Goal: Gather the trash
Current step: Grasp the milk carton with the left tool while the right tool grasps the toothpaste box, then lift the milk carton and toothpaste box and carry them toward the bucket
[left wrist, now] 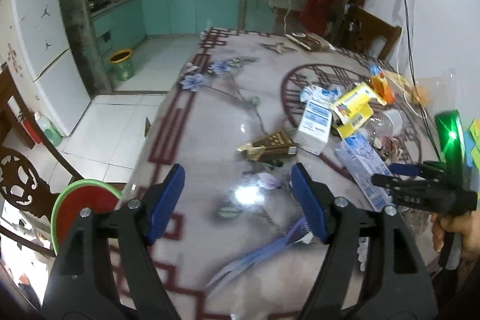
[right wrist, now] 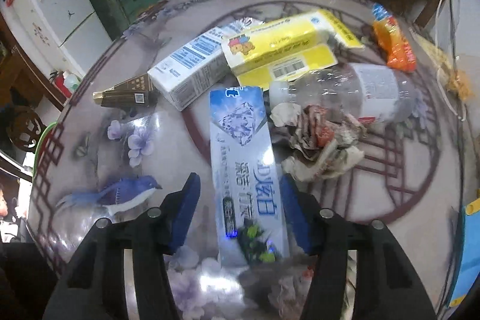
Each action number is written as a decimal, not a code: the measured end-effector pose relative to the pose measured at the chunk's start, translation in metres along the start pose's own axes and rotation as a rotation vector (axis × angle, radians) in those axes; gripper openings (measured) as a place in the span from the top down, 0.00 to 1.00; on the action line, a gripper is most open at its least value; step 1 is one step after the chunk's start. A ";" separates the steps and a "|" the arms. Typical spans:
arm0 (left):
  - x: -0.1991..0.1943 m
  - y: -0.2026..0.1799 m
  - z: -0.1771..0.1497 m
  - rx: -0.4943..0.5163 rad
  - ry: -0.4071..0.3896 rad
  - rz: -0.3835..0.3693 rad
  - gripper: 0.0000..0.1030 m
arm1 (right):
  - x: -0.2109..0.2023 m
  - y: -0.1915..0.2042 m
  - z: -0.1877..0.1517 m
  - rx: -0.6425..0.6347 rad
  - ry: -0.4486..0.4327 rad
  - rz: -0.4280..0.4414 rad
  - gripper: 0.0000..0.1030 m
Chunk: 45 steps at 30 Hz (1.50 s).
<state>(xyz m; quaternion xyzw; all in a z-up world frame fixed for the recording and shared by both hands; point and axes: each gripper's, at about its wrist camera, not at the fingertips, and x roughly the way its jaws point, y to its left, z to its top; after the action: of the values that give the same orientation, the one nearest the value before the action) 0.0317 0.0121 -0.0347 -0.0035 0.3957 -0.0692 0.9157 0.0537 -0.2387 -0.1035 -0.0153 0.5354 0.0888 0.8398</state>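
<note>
Trash lies on a glass-topped patterned table [left wrist: 210, 116]. A long blue toothpaste box [right wrist: 243, 158] lies between the open fingers of my right gripper [right wrist: 240, 209], untouched by the pads. Beyond it are a white-blue carton [right wrist: 186, 71], a yellow tissue pack [right wrist: 279, 47], a clear plastic bottle [right wrist: 354, 92], crumpled paper [right wrist: 321, 140], a brown cone-shaped box [right wrist: 129, 93] and an orange wrapper [right wrist: 393, 44]. My left gripper [left wrist: 238, 194] is open and empty above bare table, short of the brown box [left wrist: 270, 146]. The right gripper [left wrist: 399, 176] shows at the right in the left wrist view.
A red-and-green basin [left wrist: 81, 206] sits by the table's left edge. A green bin [left wrist: 121, 65] stands on the tiled floor near a white fridge [left wrist: 36, 20]. A wooden chair [left wrist: 375, 32] and a wall with cables are at the far right.
</note>
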 end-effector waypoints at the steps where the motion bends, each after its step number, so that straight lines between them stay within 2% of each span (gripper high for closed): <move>1: 0.003 -0.005 0.000 0.004 0.006 -0.003 0.31 | 0.005 0.000 0.003 -0.006 0.009 0.003 0.46; 6: 0.017 -0.025 0.000 0.039 0.023 -0.013 0.31 | 0.028 -0.005 0.013 0.004 0.053 0.023 0.47; 9: 0.028 -0.040 0.002 0.082 0.038 -0.009 0.31 | 0.031 -0.006 0.013 -0.001 0.067 0.026 0.53; 15: 0.066 -0.076 0.022 0.179 0.069 -0.012 0.31 | -0.019 -0.029 0.018 0.137 -0.073 0.146 0.54; 19: 0.110 -0.098 0.043 0.182 0.123 -0.024 0.31 | -0.039 -0.050 0.017 0.202 -0.124 0.161 0.54; 23: 0.150 -0.116 0.054 0.221 0.180 0.009 0.31 | -0.047 -0.073 0.014 0.286 -0.141 0.176 0.53; 25: 0.163 -0.120 0.057 0.231 0.203 -0.001 0.31 | -0.047 -0.081 0.013 0.322 -0.133 0.199 0.53; 31: 0.188 -0.130 0.062 0.242 0.254 -0.021 0.31 | -0.045 -0.080 0.012 0.321 -0.119 0.226 0.53; 34: 0.196 -0.135 0.063 0.240 0.265 -0.024 0.31 | -0.043 -0.080 0.014 0.322 -0.118 0.234 0.53; 37: 0.199 -0.135 0.066 0.222 0.270 -0.027 0.49 | -0.041 -0.079 0.015 0.318 -0.122 0.228 0.53; 45: 0.150 -0.125 0.064 0.232 0.177 -0.046 0.51 | -0.042 -0.072 0.016 0.281 -0.128 0.220 0.53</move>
<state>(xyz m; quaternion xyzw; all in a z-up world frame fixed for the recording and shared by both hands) 0.1639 -0.1341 -0.0921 0.0993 0.4641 -0.1357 0.8697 0.0629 -0.3127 -0.0637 0.1667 0.4863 0.1051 0.8513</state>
